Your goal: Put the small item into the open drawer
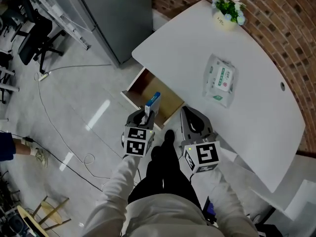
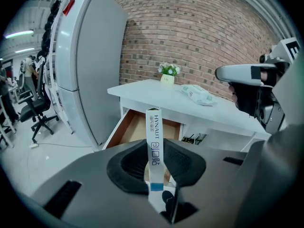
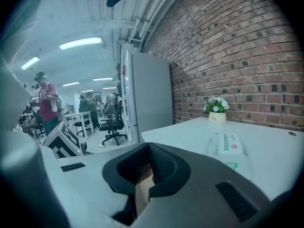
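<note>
A slim white box with a blue end (image 1: 153, 102) stands upright between the jaws of my left gripper (image 1: 146, 114), which is shut on it. It hangs just in front of the open wooden drawer (image 1: 143, 85) under the white table (image 1: 256, 107). In the left gripper view the box (image 2: 155, 141) rises from my left gripper (image 2: 156, 161), with the drawer (image 2: 133, 128) straight ahead and below. My right gripper (image 1: 187, 112) hovers beside the drawer's right corner at the table edge. In the right gripper view my right gripper (image 3: 148, 152) has its jaws together and holds nothing.
A pack of wipes (image 1: 220, 79) lies on the table, and a small flower pot (image 1: 228, 10) stands at its far end. A grey cabinet (image 1: 116, 14) stands left of the drawer. Cables (image 1: 54, 127) trail over the floor. A brick wall (image 1: 276, 19) runs behind the table.
</note>
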A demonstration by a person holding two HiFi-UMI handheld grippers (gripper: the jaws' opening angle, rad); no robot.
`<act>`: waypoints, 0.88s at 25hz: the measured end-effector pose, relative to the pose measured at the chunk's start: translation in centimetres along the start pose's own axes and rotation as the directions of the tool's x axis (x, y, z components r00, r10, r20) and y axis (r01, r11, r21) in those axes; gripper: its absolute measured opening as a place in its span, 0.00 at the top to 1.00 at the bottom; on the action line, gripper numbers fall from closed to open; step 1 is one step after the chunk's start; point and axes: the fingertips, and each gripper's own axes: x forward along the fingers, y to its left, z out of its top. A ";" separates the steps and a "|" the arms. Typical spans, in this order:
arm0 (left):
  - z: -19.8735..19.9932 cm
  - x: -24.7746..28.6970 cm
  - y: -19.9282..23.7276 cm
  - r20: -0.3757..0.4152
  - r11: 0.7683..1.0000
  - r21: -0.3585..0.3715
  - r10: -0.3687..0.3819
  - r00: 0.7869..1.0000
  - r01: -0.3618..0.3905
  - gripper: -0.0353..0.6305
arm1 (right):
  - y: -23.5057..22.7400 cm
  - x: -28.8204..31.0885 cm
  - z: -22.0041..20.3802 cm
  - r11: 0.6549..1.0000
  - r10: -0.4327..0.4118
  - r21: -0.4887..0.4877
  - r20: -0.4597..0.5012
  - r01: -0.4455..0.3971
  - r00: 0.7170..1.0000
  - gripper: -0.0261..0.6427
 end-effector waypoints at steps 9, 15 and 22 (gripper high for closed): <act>-1.8 4.8 0.5 -0.086 1.000 0.012 -0.004 0.996 0.005 0.80 | -1.6 2.6 -1.7 1.000 0.014 0.012 -0.040 -0.013 0.999 0.92; -3.8 7.9 0.4 -0.139 1.000 0.013 -0.010 0.990 0.012 0.80 | -2.5 3.7 -2.4 1.000 0.011 0.019 -0.057 -0.010 0.998 0.92; -5.0 10.6 0.2 -0.200 0.998 0.050 -0.014 0.980 0.024 0.80 | -3.1 4.5 -3.2 0.999 0.019 0.032 -0.072 -0.016 0.997 0.92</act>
